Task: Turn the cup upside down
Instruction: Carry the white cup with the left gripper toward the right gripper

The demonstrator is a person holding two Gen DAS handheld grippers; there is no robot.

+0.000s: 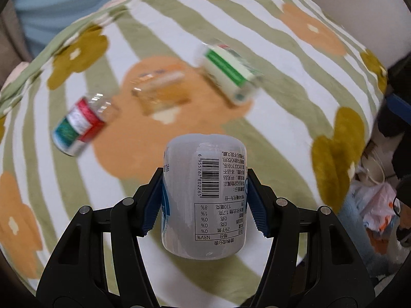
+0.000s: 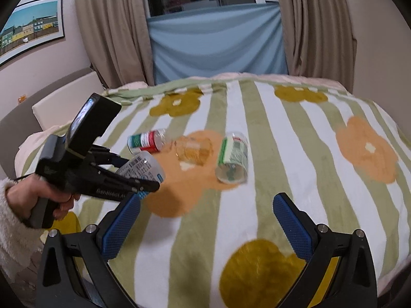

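Observation:
My left gripper (image 1: 204, 197) is shut on a white plastic cup (image 1: 204, 195) with a barcode label, held in the air above the bed. In the right wrist view the same cup (image 2: 143, 169) points forward out of the left gripper (image 2: 147, 179) at the left. My right gripper (image 2: 205, 220) is open and empty above the near part of the bed. Three more cups lie on their sides further back: a red-and-green labelled one (image 2: 147, 141), a clear one (image 2: 195, 150) and a green-and-white one (image 2: 232, 157).
The bed has a green-striped blanket (image 2: 257, 205) with orange and mustard flowers. Curtains and a blue cloth (image 2: 218, 46) hang behind it. A padded headboard (image 2: 64, 97) is at the left. Bags and clutter (image 1: 377, 200) lie beside the bed's right edge.

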